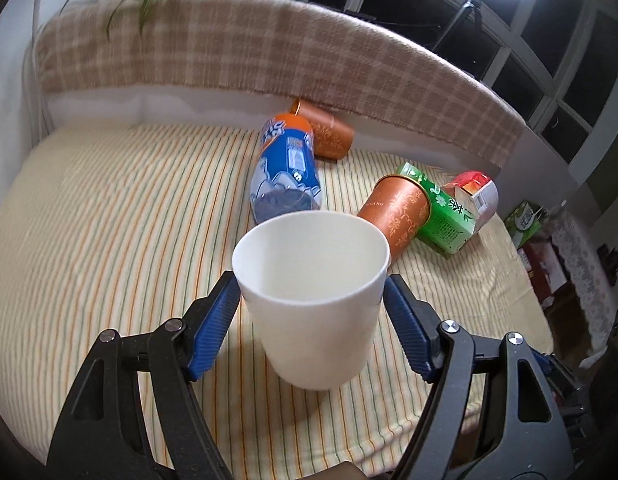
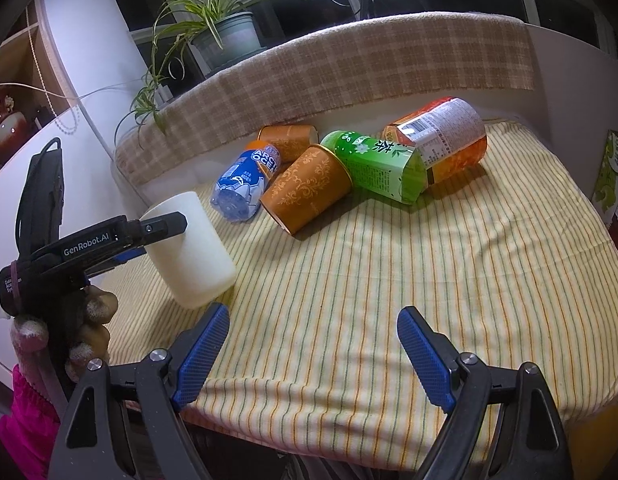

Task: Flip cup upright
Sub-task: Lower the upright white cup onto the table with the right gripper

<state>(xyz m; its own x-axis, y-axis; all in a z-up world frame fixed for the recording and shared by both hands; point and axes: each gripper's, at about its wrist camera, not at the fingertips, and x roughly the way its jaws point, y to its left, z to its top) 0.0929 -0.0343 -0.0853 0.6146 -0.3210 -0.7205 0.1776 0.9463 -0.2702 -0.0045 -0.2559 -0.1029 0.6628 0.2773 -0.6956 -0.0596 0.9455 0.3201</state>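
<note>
A white cup (image 1: pixel 315 300) is held between my left gripper's (image 1: pixel 311 292) blue pads (image 1: pixel 217 320), mouth pointing up and away, its base just above the striped cloth (image 1: pixel 109 220). In the right wrist view the same cup (image 2: pixel 193 248) is tilted, gripped near its rim by the left gripper (image 2: pixel 165 228), with its base near the cloth. My right gripper (image 2: pixel 313 340) is open and empty above the front of the striped cloth (image 2: pixel 389 280).
Lying on the cloth behind are a blue bottle (image 1: pixel 287 168), two copper-orange cups (image 1: pixel 397 216) (image 1: pixel 329 132), a green carton (image 1: pixel 445 216) and a red-labelled jar (image 1: pixel 477 196). A plaid-covered ledge (image 1: pixel 249 52) bounds the back. A potted plant (image 2: pixel 213 32) stands at the window.
</note>
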